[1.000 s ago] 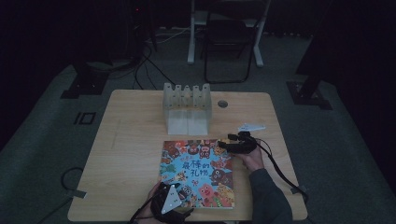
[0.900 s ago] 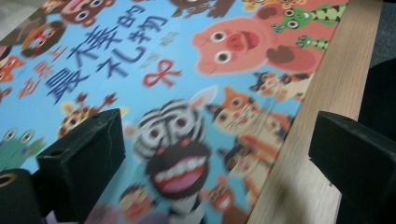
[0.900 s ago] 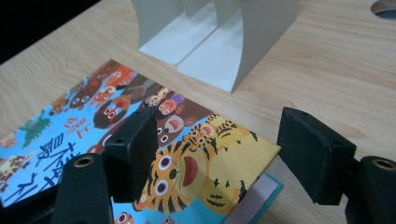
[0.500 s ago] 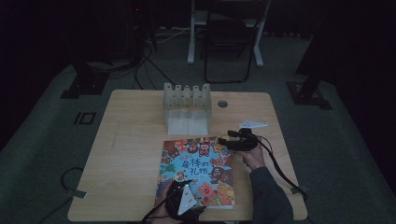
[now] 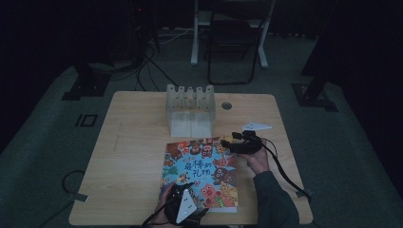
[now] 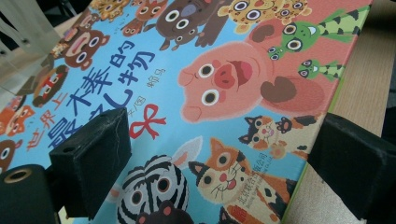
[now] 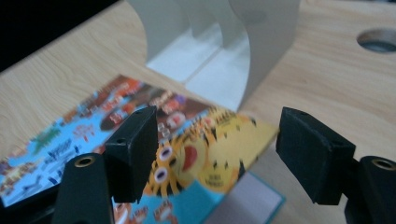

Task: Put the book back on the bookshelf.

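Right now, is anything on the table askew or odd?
Yes. In the right gripper view, the colourful animal picture book's cover corner is lifted off the page beneath, between the right hand-held gripper's open jaws. The white slotted rack stands upright.

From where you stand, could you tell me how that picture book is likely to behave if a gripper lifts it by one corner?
The picture book lies flat and looks thin, so it would probably sag or droop. Its cover looks glossy, so the right gripper, open over the far corner, might slip. Pushed, it should slide across the table, not tip.
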The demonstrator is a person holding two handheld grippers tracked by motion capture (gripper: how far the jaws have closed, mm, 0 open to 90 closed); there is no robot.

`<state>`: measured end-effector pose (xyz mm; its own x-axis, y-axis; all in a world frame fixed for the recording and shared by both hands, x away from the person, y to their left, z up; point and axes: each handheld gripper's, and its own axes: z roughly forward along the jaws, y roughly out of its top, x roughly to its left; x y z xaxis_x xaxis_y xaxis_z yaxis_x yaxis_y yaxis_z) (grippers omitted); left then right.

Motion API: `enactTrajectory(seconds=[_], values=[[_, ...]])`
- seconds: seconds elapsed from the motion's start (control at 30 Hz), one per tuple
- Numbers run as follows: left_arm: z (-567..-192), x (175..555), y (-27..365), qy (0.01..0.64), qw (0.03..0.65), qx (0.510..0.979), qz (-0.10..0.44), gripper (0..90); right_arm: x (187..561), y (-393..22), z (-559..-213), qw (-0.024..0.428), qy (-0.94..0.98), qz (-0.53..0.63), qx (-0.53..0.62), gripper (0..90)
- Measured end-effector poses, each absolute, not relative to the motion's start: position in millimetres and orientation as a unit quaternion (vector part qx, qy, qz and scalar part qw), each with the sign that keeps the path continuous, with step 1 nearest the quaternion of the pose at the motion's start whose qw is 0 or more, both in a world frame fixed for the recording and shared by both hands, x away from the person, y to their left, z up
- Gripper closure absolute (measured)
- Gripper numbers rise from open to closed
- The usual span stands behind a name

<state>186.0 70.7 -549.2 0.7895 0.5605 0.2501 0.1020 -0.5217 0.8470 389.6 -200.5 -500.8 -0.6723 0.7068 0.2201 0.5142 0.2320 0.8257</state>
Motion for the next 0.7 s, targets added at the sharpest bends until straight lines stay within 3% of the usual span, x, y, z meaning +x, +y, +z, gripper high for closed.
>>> enactTrajectory(seconds=[0.2,0.4,0.7], values=[[-544.1,183.8,74.5,0.201,0.456,0.826,0.263,8.3,381.8,-197.2,-498.6,0.074,0.781,0.472,0.403,29.2],[-539.5,181.5,78.2,0.199,0.466,0.822,0.262,10.4,372.9,-194.8,-494.9,0.034,0.774,0.493,0.395,37.3],[-529.1,180.0,86.1,0.206,0.497,0.804,0.253,12.9,360.3,-178.5,-473.5,0.028,0.784,0.493,0.376,46.0]])
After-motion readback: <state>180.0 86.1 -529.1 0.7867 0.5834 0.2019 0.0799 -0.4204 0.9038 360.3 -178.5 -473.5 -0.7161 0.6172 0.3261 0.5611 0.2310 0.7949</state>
